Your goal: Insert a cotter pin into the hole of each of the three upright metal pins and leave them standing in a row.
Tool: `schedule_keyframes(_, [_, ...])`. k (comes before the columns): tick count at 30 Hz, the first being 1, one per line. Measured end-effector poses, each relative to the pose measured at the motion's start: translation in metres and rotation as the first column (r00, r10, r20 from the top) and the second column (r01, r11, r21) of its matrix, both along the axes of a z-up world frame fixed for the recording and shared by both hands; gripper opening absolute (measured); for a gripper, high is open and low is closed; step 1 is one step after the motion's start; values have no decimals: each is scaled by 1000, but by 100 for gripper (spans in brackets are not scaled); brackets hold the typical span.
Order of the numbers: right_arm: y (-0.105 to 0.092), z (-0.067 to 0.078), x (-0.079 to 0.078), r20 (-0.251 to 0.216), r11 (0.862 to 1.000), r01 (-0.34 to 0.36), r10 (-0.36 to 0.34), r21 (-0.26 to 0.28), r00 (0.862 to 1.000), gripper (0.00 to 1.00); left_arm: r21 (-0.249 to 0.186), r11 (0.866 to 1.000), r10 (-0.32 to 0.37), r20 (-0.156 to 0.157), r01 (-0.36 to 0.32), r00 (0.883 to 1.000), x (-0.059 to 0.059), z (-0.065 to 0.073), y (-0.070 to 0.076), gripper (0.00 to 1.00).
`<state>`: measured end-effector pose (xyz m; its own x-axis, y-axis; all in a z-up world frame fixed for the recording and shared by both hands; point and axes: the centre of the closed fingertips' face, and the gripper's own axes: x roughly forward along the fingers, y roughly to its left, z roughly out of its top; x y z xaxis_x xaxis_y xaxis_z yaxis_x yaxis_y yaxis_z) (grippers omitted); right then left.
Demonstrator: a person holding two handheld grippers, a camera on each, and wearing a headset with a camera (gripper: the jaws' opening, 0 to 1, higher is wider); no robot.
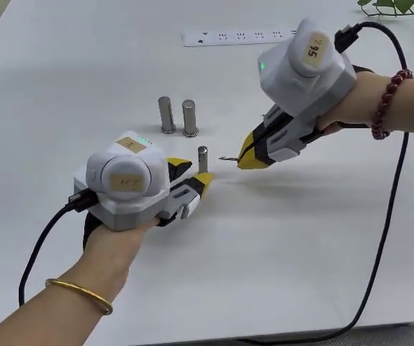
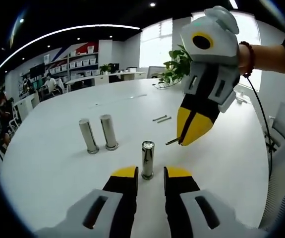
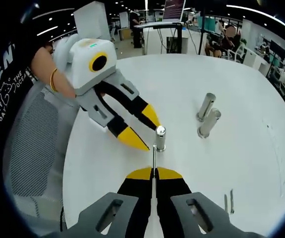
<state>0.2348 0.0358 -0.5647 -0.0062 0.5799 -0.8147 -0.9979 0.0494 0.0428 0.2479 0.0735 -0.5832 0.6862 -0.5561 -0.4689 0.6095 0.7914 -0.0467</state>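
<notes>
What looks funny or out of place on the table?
Nothing is broken or spilled. One metal pin stands apart from the other two pins, between the open jaws of the left hand-held gripper. The right hand-held gripper points a cotter pin at it.

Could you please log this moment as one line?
left claw: open, flanking near pin | right claw: shut on cotter pin | not yet inserted

head view: above, looking down | gripper views: low, close, facing each other | shared: front pin (image 2: 147, 158)
</notes>
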Motion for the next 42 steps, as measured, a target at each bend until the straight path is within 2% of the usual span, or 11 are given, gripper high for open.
schedule_keyframes(3, [3, 2, 2, 4, 1000, -2, 2, 4, 1000, 0, 9, 1000, 2, -5, -2, 1000, 4, -5, -1, 15])
schedule_keyframes(9, [5, 0, 7, 15, 1000, -9, 9, 1, 1000, 0, -20, 1000, 19, -25, -20, 1000, 9, -8, -4, 13])
schedule_keyframes(15, [6, -1, 11, 6, 1000, -2, 2, 8, 1000, 0, -25, 1000, 15, -34, -16, 999, 11, -10, -5, 11])
schedule_keyframes(19, [8, -1, 7, 3, 1000, -16, 16, 5, 1000, 0, -21, 1000, 11, -32, -12, 999, 11, -10, -5, 11])
schedule_keyframes(34, [13, -4, 7, 2, 999, -32, 32, 1, 999, 0, -3, 1000, 12, -19, -12, 1000, 12, -10, -3, 6])
schedule_keyframes(37, [14, -3, 8, 2, 1000, -31, 31, 2, 1000, 0, 29, 1000, -3, -3, 3, 1000, 12, -11, -4, 6])
schedule_keyframes(42, [18, -2, 8, 8, 999, -31, 31, -5, 999, 0, 14, 1000, 11, -14, -10, 1000, 13, -13, -3, 6])
